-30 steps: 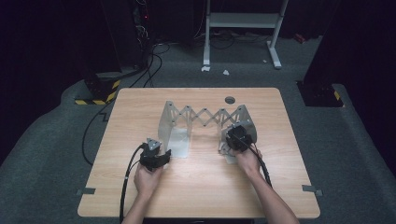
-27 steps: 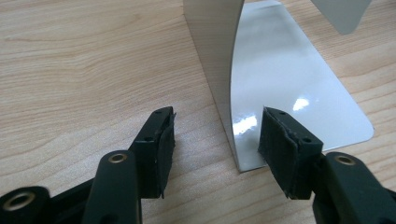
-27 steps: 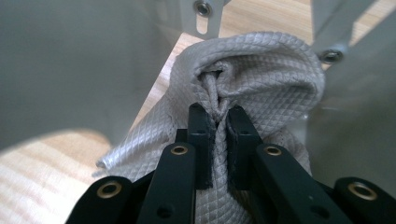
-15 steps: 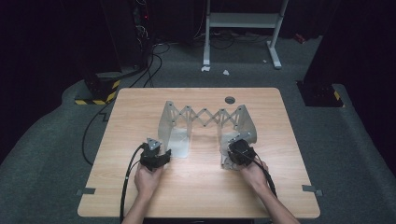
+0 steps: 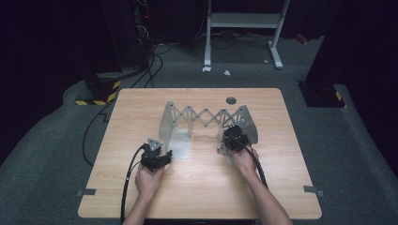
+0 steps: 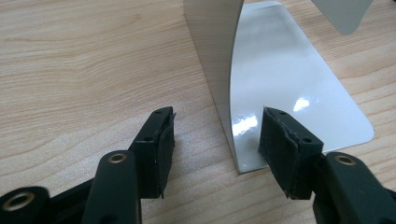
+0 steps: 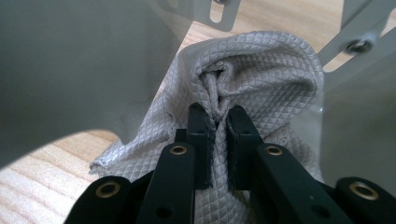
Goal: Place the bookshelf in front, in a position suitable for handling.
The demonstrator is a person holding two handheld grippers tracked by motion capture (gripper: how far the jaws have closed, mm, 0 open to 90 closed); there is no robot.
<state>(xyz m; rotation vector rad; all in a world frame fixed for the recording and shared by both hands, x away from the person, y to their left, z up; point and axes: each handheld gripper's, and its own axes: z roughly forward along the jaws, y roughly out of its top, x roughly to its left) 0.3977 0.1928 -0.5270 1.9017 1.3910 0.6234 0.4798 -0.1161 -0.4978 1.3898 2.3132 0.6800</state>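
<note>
A grey metal folding rack (image 5: 209, 116) with a scissor lattice stands mid-table between two upright end plates. My left gripper (image 5: 163, 154) sits at the front corner of the left end plate. In the left gripper view its jaws (image 6: 219, 149) stand open astride the upright plate's edge (image 6: 217, 79), with neither pad touching it, and the shiny base plate (image 6: 303, 88) lies flat beyond. My right gripper (image 5: 231, 139) is at the right end plate (image 5: 248, 127). It is shut (image 7: 222, 116) on a bunched fold of grey quilted cloth (image 7: 261, 65), which lies against the rack's inner wall.
A dark round hole (image 5: 231, 100) marks the tabletop behind the rack. Bare wood (image 5: 202, 187) lies between my forearms and the front edge. Cables (image 5: 141, 70) and a white stand (image 5: 244, 21) are on the floor beyond the table.
My right gripper, with the cloth, drew back toward me, then went forward and slightly left again to the rack. The left gripper has kept still.
</note>
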